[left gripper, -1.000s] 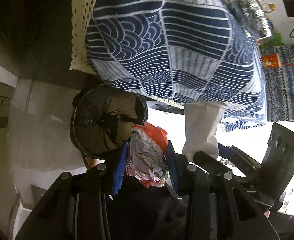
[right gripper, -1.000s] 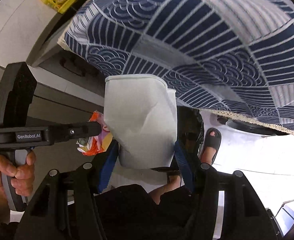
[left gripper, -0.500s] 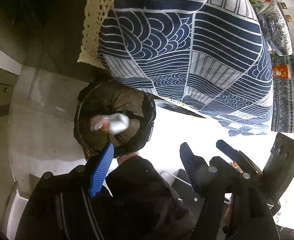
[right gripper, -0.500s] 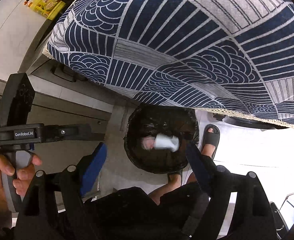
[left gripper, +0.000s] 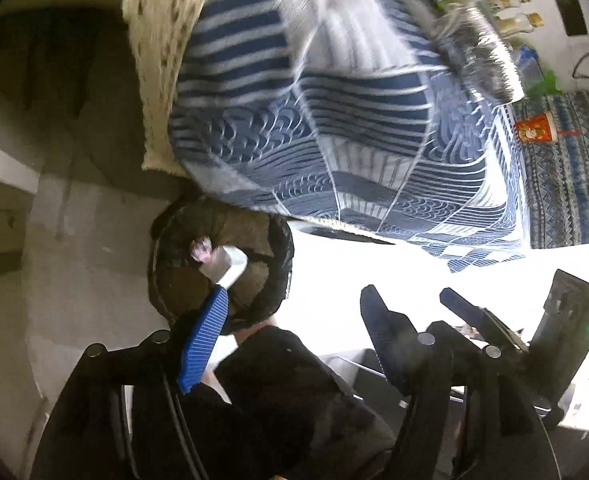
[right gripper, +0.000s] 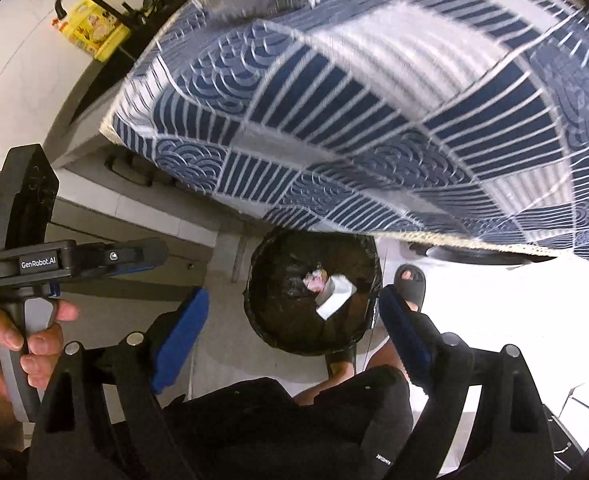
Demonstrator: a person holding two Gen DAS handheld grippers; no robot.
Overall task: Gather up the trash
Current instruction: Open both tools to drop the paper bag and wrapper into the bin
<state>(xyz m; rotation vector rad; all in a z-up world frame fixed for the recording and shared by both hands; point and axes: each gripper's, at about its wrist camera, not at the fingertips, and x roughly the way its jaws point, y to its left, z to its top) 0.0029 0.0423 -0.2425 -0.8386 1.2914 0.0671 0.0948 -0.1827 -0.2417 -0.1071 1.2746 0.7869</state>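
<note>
A round bin with a black liner [left gripper: 174, 288] [right gripper: 270, 320] stands on the floor under the edge of a table. A white paper cup [left gripper: 230, 264] [right gripper: 336, 296] and a crumpled wrapper [left gripper: 200, 248] [right gripper: 314, 280] lie inside it. My left gripper [left gripper: 294, 320] is open and empty above the bin's near right side. My right gripper [right gripper: 294, 324] is open and empty, with the bin showing between its fingers. The left gripper also shows at the left of the right wrist view [right gripper: 94, 260].
A blue and white patterned tablecloth [left gripper: 334, 140] [right gripper: 374, 120] hangs over the table above the bin. Bottles, a silver bag [left gripper: 482, 64] and a red cup [left gripper: 534, 130] are further off. A sandalled foot [right gripper: 410, 284] stands beside the bin. A yellow packet [right gripper: 94, 32] lies at the upper left.
Both grippers opened and dropped the crumpled wrapper and the white paper cup, which now lie in the bin. Both views have since tilted up, showing more of the table.
</note>
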